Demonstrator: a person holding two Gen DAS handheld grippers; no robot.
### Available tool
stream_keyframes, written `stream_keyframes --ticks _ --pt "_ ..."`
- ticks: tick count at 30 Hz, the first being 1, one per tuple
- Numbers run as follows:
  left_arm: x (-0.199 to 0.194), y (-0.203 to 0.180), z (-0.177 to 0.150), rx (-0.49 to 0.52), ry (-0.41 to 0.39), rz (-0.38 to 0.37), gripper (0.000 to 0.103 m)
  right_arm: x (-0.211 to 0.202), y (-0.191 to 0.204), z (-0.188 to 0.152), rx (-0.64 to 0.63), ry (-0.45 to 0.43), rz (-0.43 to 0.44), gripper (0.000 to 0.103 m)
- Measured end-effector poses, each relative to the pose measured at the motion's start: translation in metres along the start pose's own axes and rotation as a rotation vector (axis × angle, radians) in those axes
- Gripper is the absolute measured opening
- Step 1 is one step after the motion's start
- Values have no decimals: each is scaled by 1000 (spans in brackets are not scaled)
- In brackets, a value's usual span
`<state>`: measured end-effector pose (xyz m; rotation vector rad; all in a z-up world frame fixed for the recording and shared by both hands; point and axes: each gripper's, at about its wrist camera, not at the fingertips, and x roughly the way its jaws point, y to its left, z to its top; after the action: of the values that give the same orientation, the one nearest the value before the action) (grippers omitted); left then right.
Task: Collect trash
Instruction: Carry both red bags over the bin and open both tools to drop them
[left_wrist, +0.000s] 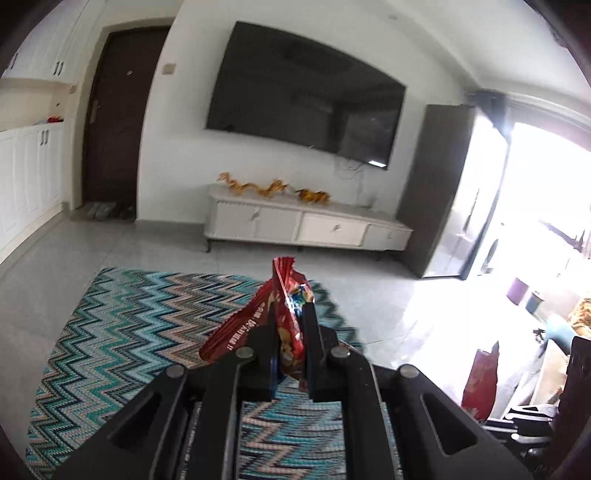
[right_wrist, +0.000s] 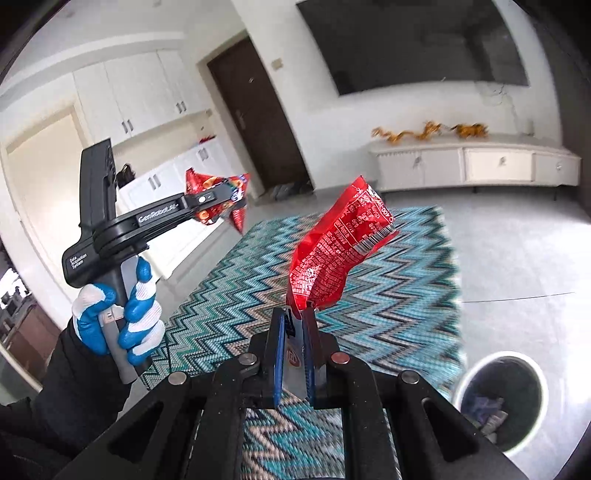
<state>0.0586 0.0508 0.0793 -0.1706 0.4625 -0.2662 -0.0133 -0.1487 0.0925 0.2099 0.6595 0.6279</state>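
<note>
The left gripper (left_wrist: 291, 306) is pinched tight on a red snack wrapper (left_wrist: 258, 325) in the middle of the frame, above the zigzag rug (left_wrist: 122, 317). The right gripper (right_wrist: 293, 317) squeezes another red wrapper (right_wrist: 332, 251) — it sticks up mid-frame. A trash bin (right_wrist: 465, 384) with a white rim sits at the lower right — some trash lies inside.

rug (left_wrist: 140, 314): teal, black, beige zigzag | snack wrapper (right_wrist: 332, 251): red, white print | glove (right_wrist: 140, 321): blue and white | door (left_wrist: 118, 122): dark brown | TV cabinet (left_wrist: 306, 225): white
</note>
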Motion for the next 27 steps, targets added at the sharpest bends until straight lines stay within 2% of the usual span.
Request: stream_keyframes --ticks 7,12,16,20,27 --pt "-11 -70 -2 71 -8 -118 10 -85 -28 -20 52 -97 -124 9" --pt "3 -120 -9 132 33 -183 10 -116 -56 -39 128 -119 -185 9" --pt "26 -154 -19 178 86 -216 10 -119 -83 -47 183 -123 -204 9" --pt "61 -184 -36 219 162 -232 10 -105 -118 -51 237 -97 -231 9" --pt "151 -231 -91 315 367 -230 10 -70 -196 -69 380 -25 -265 9"
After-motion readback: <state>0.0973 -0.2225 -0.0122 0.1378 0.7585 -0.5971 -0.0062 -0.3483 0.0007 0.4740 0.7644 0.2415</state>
